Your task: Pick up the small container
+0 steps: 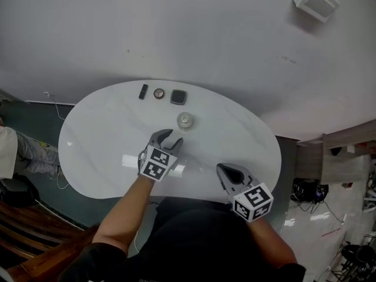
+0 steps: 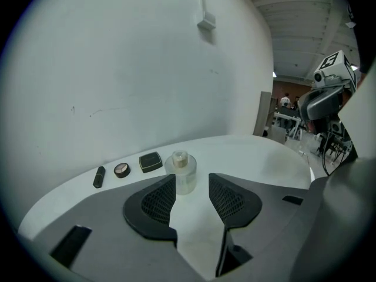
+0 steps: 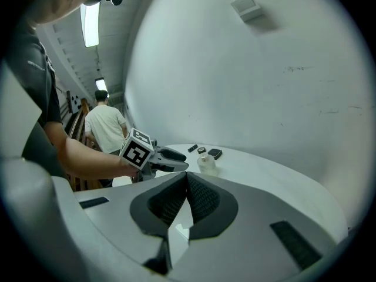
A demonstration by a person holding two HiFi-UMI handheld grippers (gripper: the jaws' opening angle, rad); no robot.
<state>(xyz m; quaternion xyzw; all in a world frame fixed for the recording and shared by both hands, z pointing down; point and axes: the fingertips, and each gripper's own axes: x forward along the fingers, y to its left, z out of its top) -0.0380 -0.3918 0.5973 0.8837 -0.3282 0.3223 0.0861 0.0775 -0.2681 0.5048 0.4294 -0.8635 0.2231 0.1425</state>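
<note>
3 neighbours behind small container (image 1: 185, 120): black tube (image 1: 143, 91), round compact (image 1: 159, 93), square compact (image 1: 178, 96).

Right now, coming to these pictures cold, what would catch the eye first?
The small clear container stands alone midway across the white oval table, with the left tool just short of it, jaws apart and lined up on it. Behind it, a row of three small dark items lies near the table's far edge. The right tool hangs shut by the near edge.
</note>
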